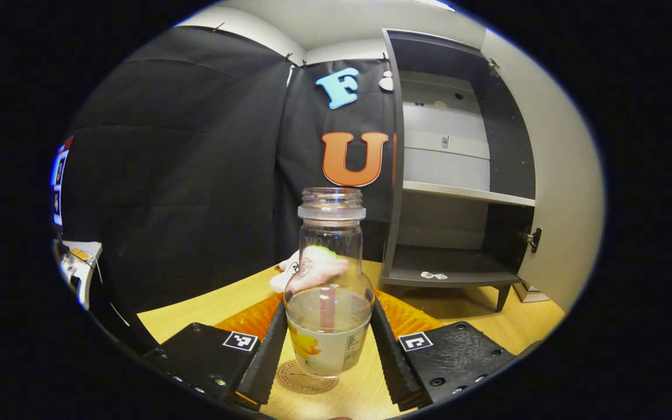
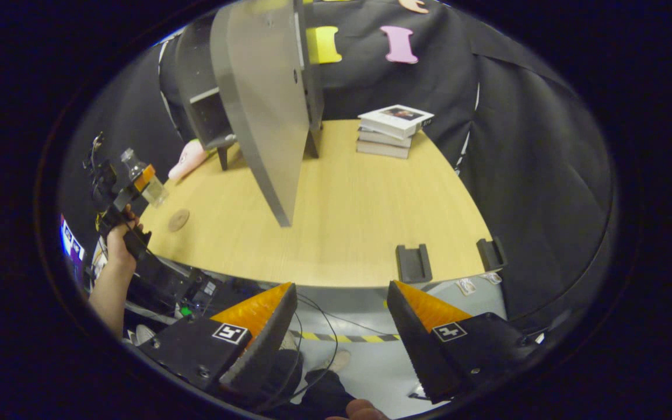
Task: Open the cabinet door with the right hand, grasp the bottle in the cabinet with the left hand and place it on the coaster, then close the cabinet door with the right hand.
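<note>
Bottle (image 1: 329, 291) stands upright, clamped in the left gripper (image 1: 329, 344) jaws, apparently just above the coaster (image 1: 307, 378) on the table (image 1: 487, 332), while the right gripper (image 2: 342, 326) jaws gape wide and empty

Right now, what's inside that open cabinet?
The cabinet has bare shelves except two small white tags on the bottom one. Its upper corners lie in shadow; the bottle sits in the left tongs.
</note>
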